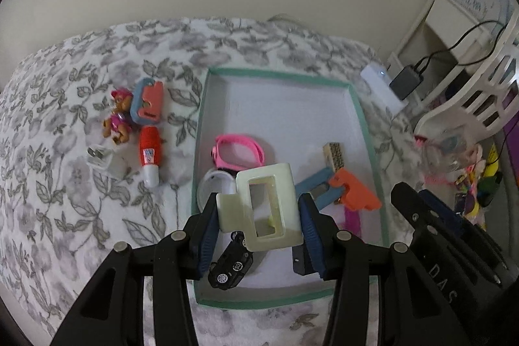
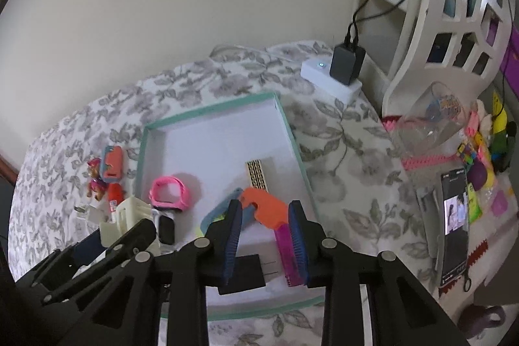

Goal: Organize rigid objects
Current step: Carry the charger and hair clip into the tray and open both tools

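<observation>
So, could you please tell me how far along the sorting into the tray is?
Roughly halfway. Already in the tray: pink watch, toy car, orange piece and others. In hand: the left gripper holds a cream clip above the tray; the right gripper is open, holding nothing. Still on the bedspread: pup figure, red tube, plug, coral-blue case.

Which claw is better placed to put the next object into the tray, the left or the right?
The left. The left claw already holds the cream clip above the green-rimmed tray, so it probably only needs to release. The right claw is open and holds nothing.
</observation>
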Available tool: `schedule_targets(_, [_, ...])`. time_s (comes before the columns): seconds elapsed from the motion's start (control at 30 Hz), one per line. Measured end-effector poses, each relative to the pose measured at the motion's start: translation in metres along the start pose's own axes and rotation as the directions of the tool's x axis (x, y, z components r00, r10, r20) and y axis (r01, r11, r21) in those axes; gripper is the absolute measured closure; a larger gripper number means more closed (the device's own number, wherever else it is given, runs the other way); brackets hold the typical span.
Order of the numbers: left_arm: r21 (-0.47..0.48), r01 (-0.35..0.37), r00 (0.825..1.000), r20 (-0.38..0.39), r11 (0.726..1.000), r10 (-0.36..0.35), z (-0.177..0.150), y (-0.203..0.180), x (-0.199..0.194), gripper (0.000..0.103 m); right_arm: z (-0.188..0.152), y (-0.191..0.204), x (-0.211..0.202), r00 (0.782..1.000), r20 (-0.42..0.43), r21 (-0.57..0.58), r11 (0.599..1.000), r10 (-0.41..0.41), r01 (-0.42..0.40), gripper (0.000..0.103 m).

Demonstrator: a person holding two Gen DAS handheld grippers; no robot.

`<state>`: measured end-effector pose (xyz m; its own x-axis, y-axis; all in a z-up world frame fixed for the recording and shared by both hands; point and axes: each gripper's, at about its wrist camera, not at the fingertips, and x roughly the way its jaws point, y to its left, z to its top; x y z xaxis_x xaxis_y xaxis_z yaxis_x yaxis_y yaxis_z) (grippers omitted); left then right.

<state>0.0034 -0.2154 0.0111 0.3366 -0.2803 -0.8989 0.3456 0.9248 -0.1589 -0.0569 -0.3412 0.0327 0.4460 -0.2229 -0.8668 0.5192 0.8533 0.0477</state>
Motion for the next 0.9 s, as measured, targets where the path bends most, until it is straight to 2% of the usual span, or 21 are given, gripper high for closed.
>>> schedule_targets(0.13, [0.008,-0.004,1.0,-0.015,1.0,0.004,-0.004,-0.001,0.01,0.053,-0.004,-0.003,0.015,0.999,-0.043,0.001,1.0,-0.026,0.026,0.071])
schedule_targets(0.5, [0.03,-0.033,0.997,-0.062,0.999,0.035,-0.012,-0.005,0.034,0.053,-0.005,-0.007,0.023,0.997,-0.061,-0.004,0.999,-0.041,0.041,0.071])
schedule_targets(0.77, [0.036,-0.037,0.998,-0.05,0.999,0.038,-0.011,-0.006,0.029,0.053,-0.006,-0.008,0.025,0.997,-0.067,-0.001,0.999,-0.043,0.043,0.071])
schedule_targets(0.9, [0.039,-0.03,0.999,-0.025,0.999,0.031,-0.007,-0.007,0.018,0.053,-0.004,-0.008,0.016,0.998,-0.043,0.002,0.999,-0.036,0.036,0.071])
